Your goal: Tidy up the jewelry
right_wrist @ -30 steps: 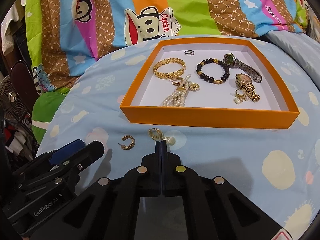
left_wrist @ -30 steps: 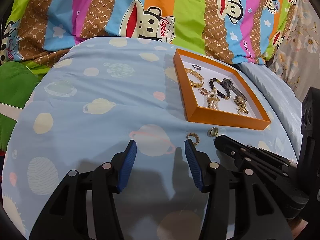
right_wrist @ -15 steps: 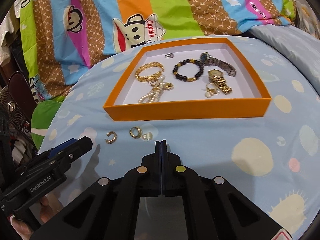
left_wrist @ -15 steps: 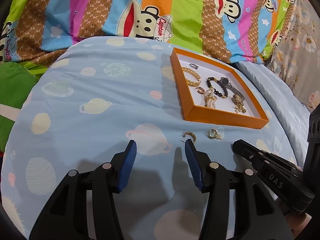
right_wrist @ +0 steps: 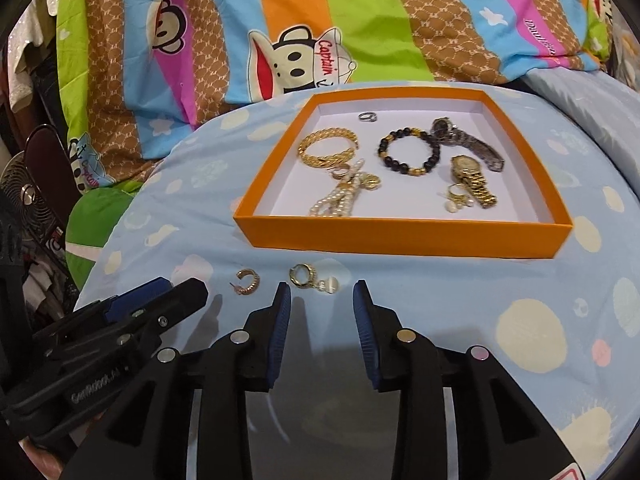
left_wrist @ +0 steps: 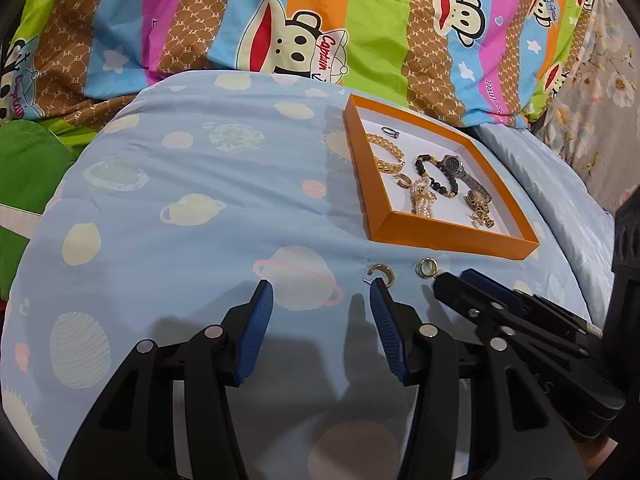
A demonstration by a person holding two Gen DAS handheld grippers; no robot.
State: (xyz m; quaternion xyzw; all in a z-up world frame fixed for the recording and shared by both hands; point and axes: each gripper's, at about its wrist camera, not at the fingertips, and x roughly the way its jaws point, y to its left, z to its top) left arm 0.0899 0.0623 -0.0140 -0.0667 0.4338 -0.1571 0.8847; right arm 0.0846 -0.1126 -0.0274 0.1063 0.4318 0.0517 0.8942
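An orange tray (right_wrist: pixel 400 236) (left_wrist: pixel 448 236) on the blue bedspread holds a gold bangle (right_wrist: pixel 326 146), a bead bracelet (right_wrist: pixel 408 152), two watches, a pearl strand (right_wrist: pixel 336 200) and a small ring (right_wrist: pixel 367 116). Two gold earrings lie on the cloth in front of the tray: a hoop (right_wrist: pixel 247 281) (left_wrist: pixel 382 272) and a hoop with a pearl drop (right_wrist: pixel 308 276) (left_wrist: pixel 426 268). My right gripper (right_wrist: pixel 320 304) is open and empty just behind the pearl-drop earring. My left gripper (left_wrist: pixel 320 300) is open and empty, its right finger just behind the plain hoop.
A striped monkey-print quilt (right_wrist: pixel 320 40) lies bunched behind the tray. A green cushion (left_wrist: pixel 24 168) sits at the left. A fan and clutter (right_wrist: pixel 24 200) stand off the bed's left side. Pale planet prints cover the bedspread (left_wrist: pixel 200 184).
My right gripper has opened from fully shut and moved back close to the pearl-drop earring. My left gripper stayed open and barely moved.
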